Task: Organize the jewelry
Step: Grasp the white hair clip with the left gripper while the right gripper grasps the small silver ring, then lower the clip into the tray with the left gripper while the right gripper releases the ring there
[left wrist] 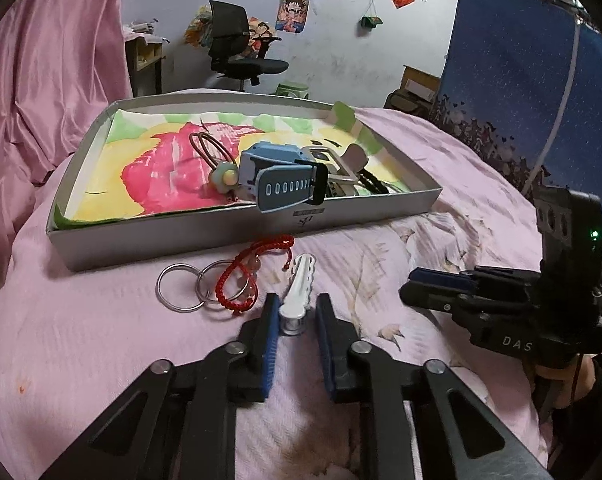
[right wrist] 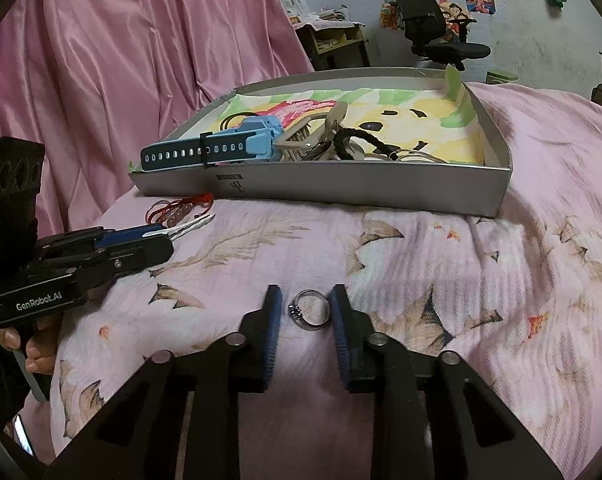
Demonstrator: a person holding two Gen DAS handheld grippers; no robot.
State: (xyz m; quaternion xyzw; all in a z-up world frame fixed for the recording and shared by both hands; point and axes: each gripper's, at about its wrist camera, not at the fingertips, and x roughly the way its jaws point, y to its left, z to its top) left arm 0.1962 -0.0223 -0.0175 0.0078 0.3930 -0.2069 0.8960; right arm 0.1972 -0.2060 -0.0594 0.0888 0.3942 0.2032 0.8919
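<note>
A grey box tray [left wrist: 181, 236] [right wrist: 341, 188] on the pink bedspread holds a blue watch [left wrist: 277, 184] [right wrist: 221, 148], a hair tie with a charm [left wrist: 221, 176], a beige claw clip [right wrist: 313, 128] and black cords. In front of it lie two linked metal rings [left wrist: 189, 288], a red cord bracelet [left wrist: 241, 276] [right wrist: 181, 206] and a white hair clip [left wrist: 299, 292] [right wrist: 193, 226]. My left gripper [left wrist: 297, 308] is open with the white clip's near end between its fingers. My right gripper [right wrist: 305, 300] is open around a silver ring [right wrist: 309, 312] lying on the bedspread.
Pink curtain [left wrist: 41, 60] hangs at the left, beside the bed. A blue starry panel [left wrist: 521, 60] stands at the right. A black office chair [left wrist: 237, 44] and a desk stand beyond the bed. The bedspread [right wrist: 501, 280] to the right of the ring is bare.
</note>
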